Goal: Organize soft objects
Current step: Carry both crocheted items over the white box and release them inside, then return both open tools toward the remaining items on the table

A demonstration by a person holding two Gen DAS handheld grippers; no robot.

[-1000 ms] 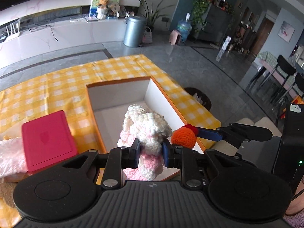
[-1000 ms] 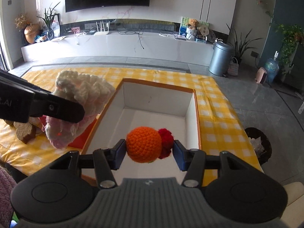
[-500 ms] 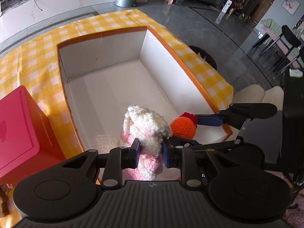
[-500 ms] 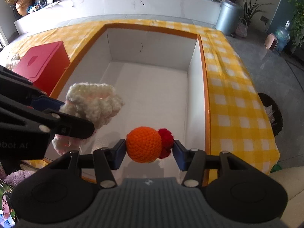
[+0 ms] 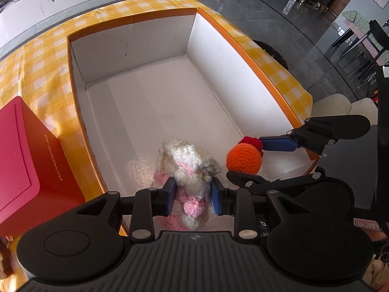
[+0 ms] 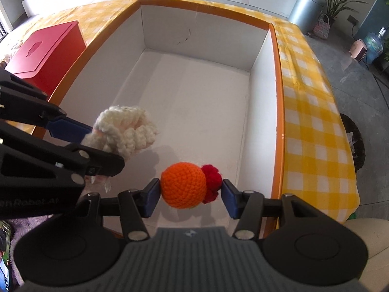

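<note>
A fluffy white and pink crocheted toy (image 5: 192, 168) hangs between the blue pads of my left gripper (image 5: 193, 194), low over the near end of the white box (image 5: 231, 73). The jaws are opening, and the pads still touch the toy's sides. To its right, my right gripper (image 5: 252, 163) is shut on an orange crocheted ball with a red tuft (image 5: 244, 158). In the right wrist view the orange ball (image 6: 183, 185) sits squeezed between the right gripper's (image 6: 190, 194) pads, just above the box floor. The white toy (image 6: 126, 129) and left gripper (image 6: 97, 143) are at the left.
The orange-rimmed box (image 6: 194, 31) stands on a yellow checked tablecloth (image 6: 311, 112) and holds nothing on its floor. A red box (image 5: 24, 165) stands against its left side, also seen as the red box (image 6: 46, 51). Floor drops off right of the table.
Both grippers have come down and tipped forward into the box with their toys. The left jaws have widened a little around the white toy.
</note>
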